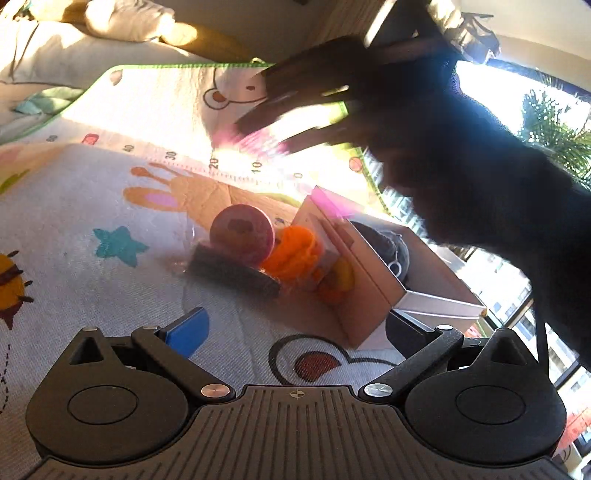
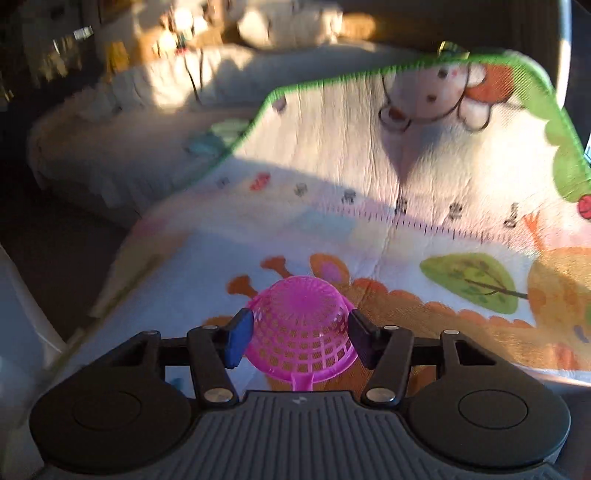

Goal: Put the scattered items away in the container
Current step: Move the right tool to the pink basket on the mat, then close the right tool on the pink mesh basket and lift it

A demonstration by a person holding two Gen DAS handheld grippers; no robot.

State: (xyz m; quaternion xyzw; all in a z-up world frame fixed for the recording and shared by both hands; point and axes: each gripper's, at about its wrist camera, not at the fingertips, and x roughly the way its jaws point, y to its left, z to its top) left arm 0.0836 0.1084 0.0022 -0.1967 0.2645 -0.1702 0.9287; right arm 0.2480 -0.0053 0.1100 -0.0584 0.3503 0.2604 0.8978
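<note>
In the right wrist view my right gripper (image 2: 299, 338) is shut on a pink plastic strainer (image 2: 301, 328), held above the play mat (image 2: 332, 177). In the left wrist view my left gripper (image 1: 291, 336) is open and empty, low over the mat, just short of a cardboard box (image 1: 369, 280). Something grey lies inside the box (image 1: 384, 243). Beside the box's left wall lie a pink round toy (image 1: 242, 232), an orange toy (image 1: 295, 254), a yellow-orange piece (image 1: 338, 282) and a dark brush-like item (image 1: 232, 271). The right gripper shows there as a dark blurred shape (image 1: 317, 107) above the box.
The cartoon play mat with a green border (image 1: 166, 66) lies over a bed with white bedding (image 2: 129, 147). Pillows (image 1: 122, 22) sit at the back. A bright window (image 1: 535, 122) is to the right.
</note>
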